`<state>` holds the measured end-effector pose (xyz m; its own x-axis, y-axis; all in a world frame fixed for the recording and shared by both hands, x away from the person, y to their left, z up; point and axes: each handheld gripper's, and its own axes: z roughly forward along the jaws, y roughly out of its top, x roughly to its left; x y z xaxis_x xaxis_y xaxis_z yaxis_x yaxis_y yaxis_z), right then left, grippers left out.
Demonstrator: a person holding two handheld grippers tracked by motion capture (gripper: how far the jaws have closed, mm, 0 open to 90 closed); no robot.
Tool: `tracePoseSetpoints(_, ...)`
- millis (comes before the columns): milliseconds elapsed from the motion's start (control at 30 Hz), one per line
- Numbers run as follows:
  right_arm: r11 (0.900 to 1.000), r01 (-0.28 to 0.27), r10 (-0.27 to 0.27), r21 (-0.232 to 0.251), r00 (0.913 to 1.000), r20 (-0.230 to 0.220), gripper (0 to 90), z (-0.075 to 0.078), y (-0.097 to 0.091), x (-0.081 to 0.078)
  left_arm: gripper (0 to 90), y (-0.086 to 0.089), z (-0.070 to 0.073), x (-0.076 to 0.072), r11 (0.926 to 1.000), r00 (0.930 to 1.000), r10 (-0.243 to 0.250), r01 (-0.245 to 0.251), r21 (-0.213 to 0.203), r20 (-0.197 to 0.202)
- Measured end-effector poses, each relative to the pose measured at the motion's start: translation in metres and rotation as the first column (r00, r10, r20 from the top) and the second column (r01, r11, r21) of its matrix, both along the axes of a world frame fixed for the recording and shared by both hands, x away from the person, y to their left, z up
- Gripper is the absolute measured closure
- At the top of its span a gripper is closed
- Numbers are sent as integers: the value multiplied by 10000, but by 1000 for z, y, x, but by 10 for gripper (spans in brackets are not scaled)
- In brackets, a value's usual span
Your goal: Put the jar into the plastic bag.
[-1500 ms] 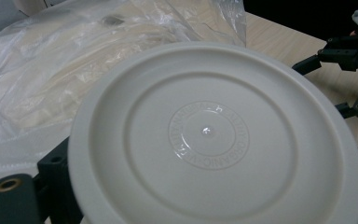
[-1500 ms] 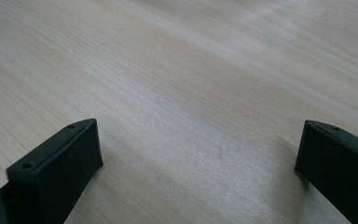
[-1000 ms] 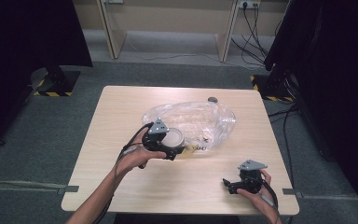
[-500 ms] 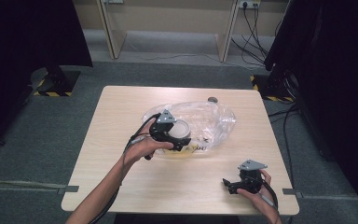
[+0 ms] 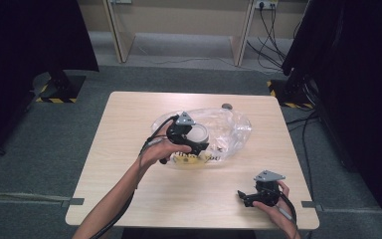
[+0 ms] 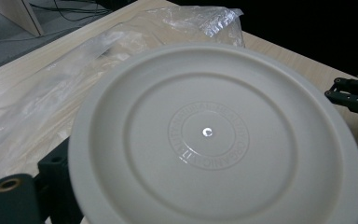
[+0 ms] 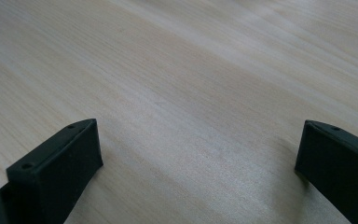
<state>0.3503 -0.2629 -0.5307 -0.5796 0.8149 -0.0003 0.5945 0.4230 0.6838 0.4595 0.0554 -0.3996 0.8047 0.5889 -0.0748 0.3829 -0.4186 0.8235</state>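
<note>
Gripping a cream plate (image 6: 214,140) by its rim, the left gripper (image 5: 191,142) holds it above the clear plastic bag (image 5: 229,129) on the table (image 5: 124,114). Embossed ring lettering circles the plate's centre, too faint to read. The bag shows dark print, illegible. The right gripper (image 7: 200,154) rests near the table's front edge, jaws wide apart.
</note>
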Motion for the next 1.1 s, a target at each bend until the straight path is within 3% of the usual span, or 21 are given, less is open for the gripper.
tracePoseSetpoints(733, 10000, 2, -2, 0, 10000, -3, 2, 0, 0, 0, 97, -16, -2, 43, 9994, 9996, -168, 174, 297, -206)
tracePoseSetpoints(1100, 10000, 12, -12, 11, 10000, -3, 2, 0, 0, 0, 97, -33, -1, 61, 9981, 9989, -370, 383, 493, -283)
